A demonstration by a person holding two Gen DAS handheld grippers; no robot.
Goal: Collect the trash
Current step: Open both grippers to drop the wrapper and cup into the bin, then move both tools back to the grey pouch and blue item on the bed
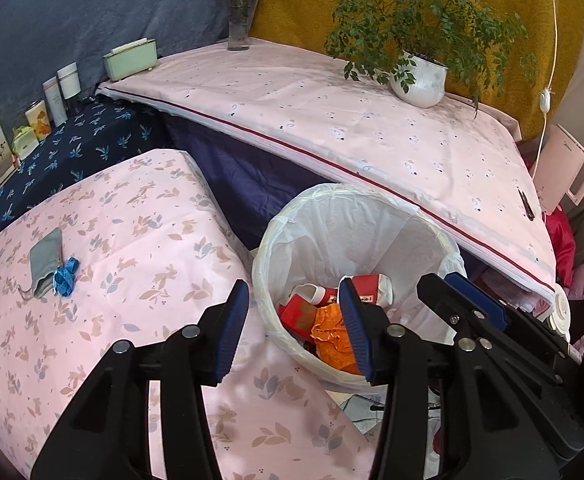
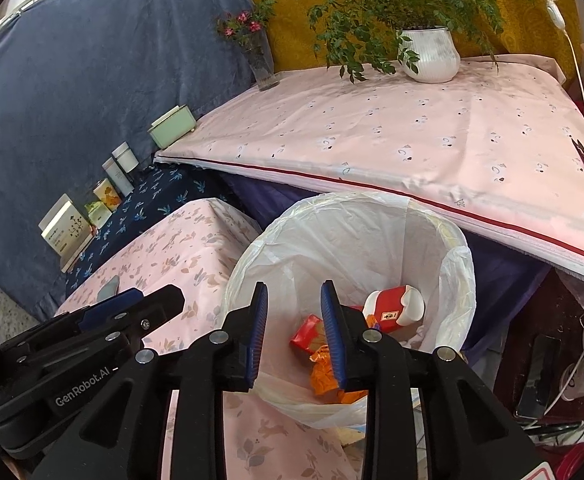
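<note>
Both hand-held grippers, left and right, released and empty over bin; remaining blue scrap looks light, soft: pinch mid-bunch.

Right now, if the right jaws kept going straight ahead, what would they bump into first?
Probably the trash in the white-lined bin: the right gripper, empty and open, points down over its rim at the orange wrapper. Depth is hard to judge.
</note>
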